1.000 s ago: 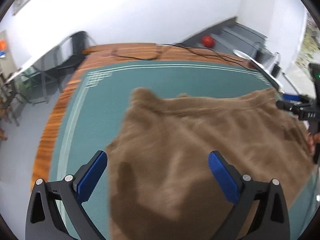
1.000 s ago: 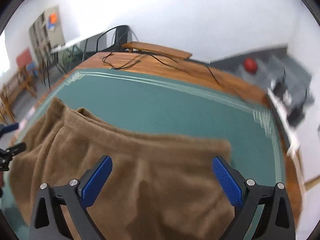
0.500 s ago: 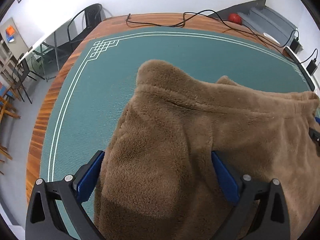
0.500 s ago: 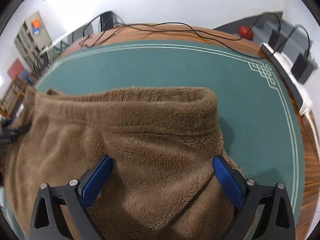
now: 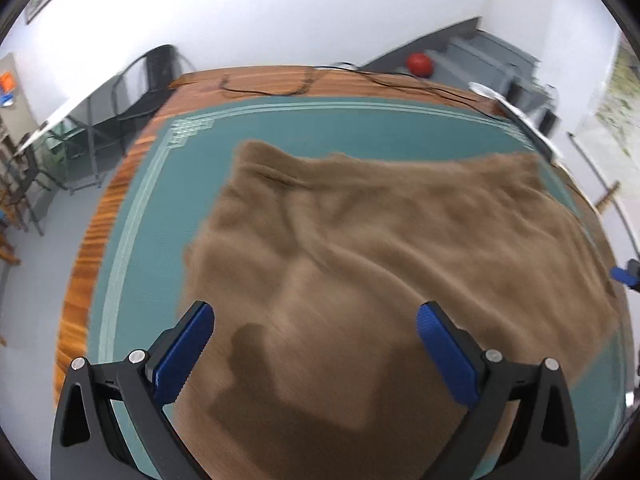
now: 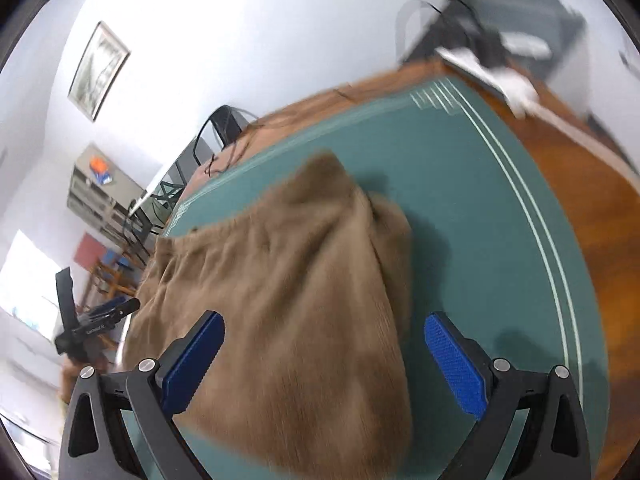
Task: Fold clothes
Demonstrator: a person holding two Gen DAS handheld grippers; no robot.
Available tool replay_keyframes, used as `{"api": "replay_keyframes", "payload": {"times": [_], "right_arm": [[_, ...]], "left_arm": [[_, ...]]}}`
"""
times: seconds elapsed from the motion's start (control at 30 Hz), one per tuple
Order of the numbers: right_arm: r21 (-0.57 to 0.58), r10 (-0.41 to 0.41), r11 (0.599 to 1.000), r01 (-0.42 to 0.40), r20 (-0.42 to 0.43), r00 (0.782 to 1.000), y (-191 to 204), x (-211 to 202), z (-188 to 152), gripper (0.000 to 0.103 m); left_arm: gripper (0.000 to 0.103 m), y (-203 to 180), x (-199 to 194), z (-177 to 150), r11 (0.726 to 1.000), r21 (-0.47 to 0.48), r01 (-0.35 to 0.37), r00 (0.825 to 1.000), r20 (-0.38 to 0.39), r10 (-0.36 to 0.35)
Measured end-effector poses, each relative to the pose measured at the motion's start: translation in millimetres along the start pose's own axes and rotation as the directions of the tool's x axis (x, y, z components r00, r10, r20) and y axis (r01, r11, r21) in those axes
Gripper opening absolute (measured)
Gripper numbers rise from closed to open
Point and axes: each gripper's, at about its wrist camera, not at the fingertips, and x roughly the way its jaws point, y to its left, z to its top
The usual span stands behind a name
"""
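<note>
- Brown fleece garment (image 5: 360, 264) lies spread on the green mat (image 5: 132, 240), beneath both tools.
- Left gripper (image 5: 316, 344) and right gripper (image 6: 324, 356): jaws spread wide, holding nothing, hovering above the cloth, probably repositioning.
- Banded hem edge faces away from both cameras; long axis runs left to right.
- Mat covers the wooden table (image 6: 580, 184).

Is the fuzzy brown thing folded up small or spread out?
Spread out. The brown fleece garment lies wide and rumpled across the green mat, not in a small neat fold.
</note>
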Motion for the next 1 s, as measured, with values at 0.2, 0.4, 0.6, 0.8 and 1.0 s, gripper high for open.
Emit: {"api": "replay_keyframes", "payload": {"times": [0.2, 0.4, 0.6, 0.8, 1.0], "right_arm": [[0.169, 0.071, 0.984, -0.065, -0.027, 0.997, -32, -15, -51, 0.102], [0.285, 0.181, 0.944, -0.166, -0.027, 0.983, -33, 9, -68, 0.102], [0.346, 0.231, 0.911, -0.223, 0.019, 0.973, -13, 40, -64, 0.102], [0.436, 0.188, 0.87, -0.229, 0.136, 0.973, -2, 57, -55, 0.102], [0.494, 0.204, 0.811, -0.315, 0.267, 0.942, -3, 62, -51, 0.102]], "left_arm": [[0.102, -43, -16, -37, 0.993, 0.027, 0.114, 0.993, -0.008, -0.114], [0.102, -55, -16, -56, 0.984, -0.021, 0.178, 0.984, 0.004, -0.178], [0.102, -44, -15, -66, 0.974, -0.059, 0.217, 0.976, 0.023, -0.216], [0.102, -39, -13, -75, 0.968, -0.045, 0.246, 0.968, 0.053, -0.244], [0.102, -38, -12, -80, 0.967, -0.01, 0.254, 0.965, 0.07, -0.253]]}}
